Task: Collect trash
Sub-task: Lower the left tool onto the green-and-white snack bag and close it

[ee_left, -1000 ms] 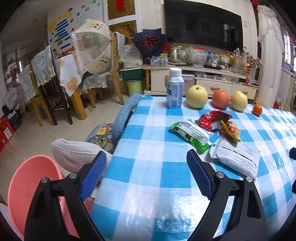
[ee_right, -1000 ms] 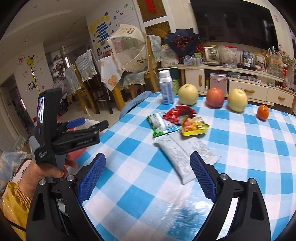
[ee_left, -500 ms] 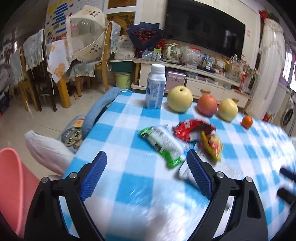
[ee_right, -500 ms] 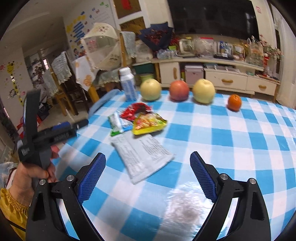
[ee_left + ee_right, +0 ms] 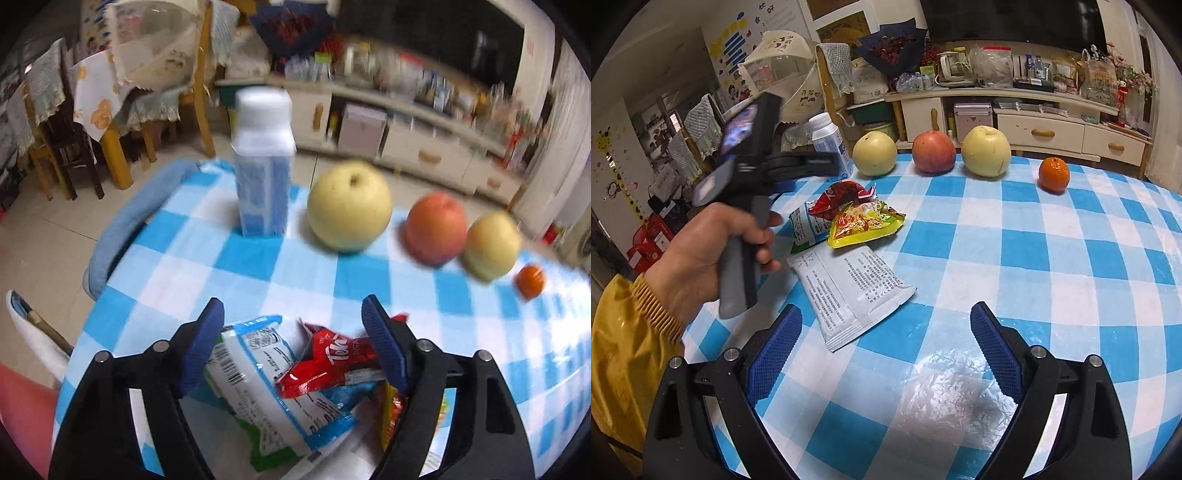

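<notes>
1. Behind the surface [image 5: 1052,258], which wears a blue and white checked cloth, a low cabinet full of household things runs along the far wall, and chairs stand at the far left.
2. On the near left part of the cloth lies the trash in one small heap: a white and green wrapper [image 5: 266,373], a red wrapper [image 5: 328,365] partly over it, a yellow snack bag [image 5: 866,225] and a flat grey packet [image 5: 849,291] nearest to the person.
3. Over this heap is the left gripper [image 5: 291,347], held by a hand [image 5: 713,247]. Its fingers are spread, though they have just been closing a little. The white and green wrapper and the red one lie between them, and I cannot see the pads pressing on either.
4. To do this step well, I would lower the fingers until one wrapper edge is truly between the pads, then close. Such foil is thin and slippery, so a pinch on a raised, crumpled fold should hold better than one on a flat part.
5. It seems wise to take one piece only, or the second may fall on the way.
6. Nearer to the person, the right gripper [image 5: 886,354] waits above bare cloth, its fingers wide apart and empty, just near of the grey packet.
7. Containers: a white bottle [image 5: 262,166] with a blue label stands upright and capped at the far left. What it holds I cannot tell. Something pink [image 5: 22,417] shows at the near left edge, below the surface. It may be a bin, but too little shows to say.
8. Fruit stands in a far row: a yellow pear [image 5: 874,153], a red apple [image 5: 933,152], a second pear [image 5: 986,151] and an orange [image 5: 1054,174]. I judge that it should stay.
</notes>
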Demonstrator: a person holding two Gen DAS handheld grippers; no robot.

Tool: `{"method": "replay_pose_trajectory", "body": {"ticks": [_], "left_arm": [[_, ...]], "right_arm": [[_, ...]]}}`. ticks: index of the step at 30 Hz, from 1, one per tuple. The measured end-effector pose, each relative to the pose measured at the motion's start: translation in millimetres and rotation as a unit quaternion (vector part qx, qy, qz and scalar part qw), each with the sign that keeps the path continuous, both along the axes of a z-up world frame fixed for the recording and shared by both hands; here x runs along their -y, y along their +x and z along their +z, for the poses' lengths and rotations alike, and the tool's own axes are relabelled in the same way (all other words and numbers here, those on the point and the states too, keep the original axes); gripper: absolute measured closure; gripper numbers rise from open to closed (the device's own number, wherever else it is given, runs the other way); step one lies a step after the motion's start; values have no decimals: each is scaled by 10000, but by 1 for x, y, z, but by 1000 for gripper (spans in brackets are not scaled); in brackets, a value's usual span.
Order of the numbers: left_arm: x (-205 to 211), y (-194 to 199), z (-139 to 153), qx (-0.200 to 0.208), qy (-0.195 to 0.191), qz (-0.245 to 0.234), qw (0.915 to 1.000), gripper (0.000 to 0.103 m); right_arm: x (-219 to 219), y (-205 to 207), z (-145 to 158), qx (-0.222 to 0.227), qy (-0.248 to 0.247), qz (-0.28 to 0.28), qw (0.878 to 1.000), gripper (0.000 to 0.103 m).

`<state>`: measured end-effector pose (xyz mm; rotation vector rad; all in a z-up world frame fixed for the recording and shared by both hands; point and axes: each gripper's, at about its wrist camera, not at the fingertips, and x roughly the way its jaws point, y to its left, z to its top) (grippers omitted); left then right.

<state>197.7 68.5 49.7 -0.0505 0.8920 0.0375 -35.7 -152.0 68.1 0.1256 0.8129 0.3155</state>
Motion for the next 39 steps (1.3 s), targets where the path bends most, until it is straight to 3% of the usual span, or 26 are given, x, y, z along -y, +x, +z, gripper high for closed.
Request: {"method": "replay_pose_trajectory", "body": {"ticks": [2,8,12,23,26,30,34,39], "left_arm": [[5,0,-5,-31,74,-91,9999,30],[20,-19,-16,-205,-189,-393,9988,37],[36,-49,-20,-188,-206,-661,9974,38],[51,-121,-19,-322,-702,-1373,9875,38],[36,-136,-5,-36,-643,-1256,9900,38],[-2,-131,11,243,-367,-543,9976,33],[-17,-106,6,92,-219,-213,9995,30],[-10,-81,-12,-190,60,-202,9996,26]], "right_arm": [[1,1,0,-17,-16,18,10000,11],[12,1,1,-80,-48,-117,9999,11],[25,2,-1,-161,-38,-308,9994,11],[52,6,-15,-487,-81,-695,9964,12],[50,8,-20,-637,-136,-677,9956,11],[44,7,-21,-649,-111,-542,9964,11],[31,6,-21,-638,-39,-236,9977,11],[10,2,-23,-669,-41,166,9976,11]]}}
